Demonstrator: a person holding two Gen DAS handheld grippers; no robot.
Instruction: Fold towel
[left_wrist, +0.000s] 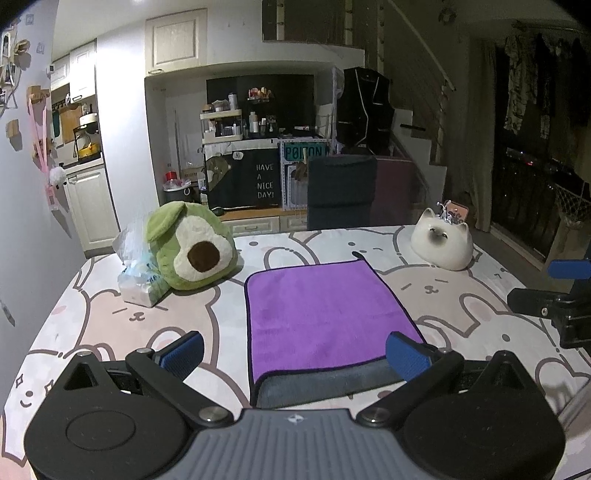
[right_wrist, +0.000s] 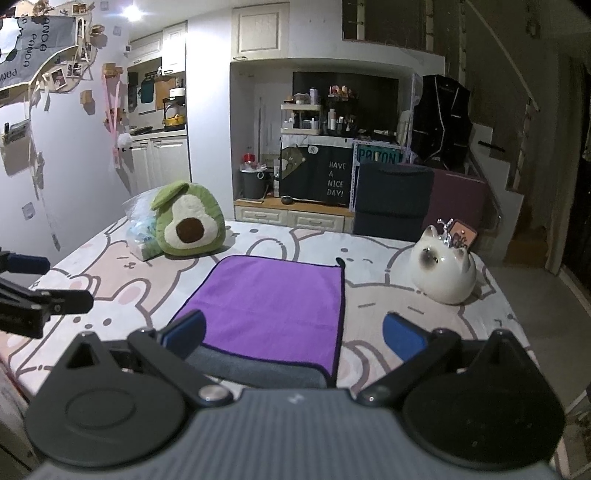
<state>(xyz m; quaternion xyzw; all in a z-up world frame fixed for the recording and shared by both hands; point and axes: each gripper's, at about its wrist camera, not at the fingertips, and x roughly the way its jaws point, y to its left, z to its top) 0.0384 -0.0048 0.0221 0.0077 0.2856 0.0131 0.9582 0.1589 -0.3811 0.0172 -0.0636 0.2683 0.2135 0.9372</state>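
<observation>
A purple towel (left_wrist: 325, 314) lies flat on the bunny-print table (left_wrist: 110, 325), with a grey strip of its underside showing along its near edge. It also shows in the right wrist view (right_wrist: 273, 306). My left gripper (left_wrist: 295, 356) is open, its blue pads (left_wrist: 183, 352) spread over the towel's near left corner, holding nothing. My right gripper (right_wrist: 293, 336) is open and empty over the towel's near right corner. The right gripper also shows at the right edge of the left wrist view (left_wrist: 561, 295).
A green avocado plush (left_wrist: 190, 247) and a plastic bag (left_wrist: 138, 273) sit at the back left. A white cat figure (left_wrist: 443, 240) sits at the back right. A dark chair back (left_wrist: 341, 192) stands beyond the table's far edge.
</observation>
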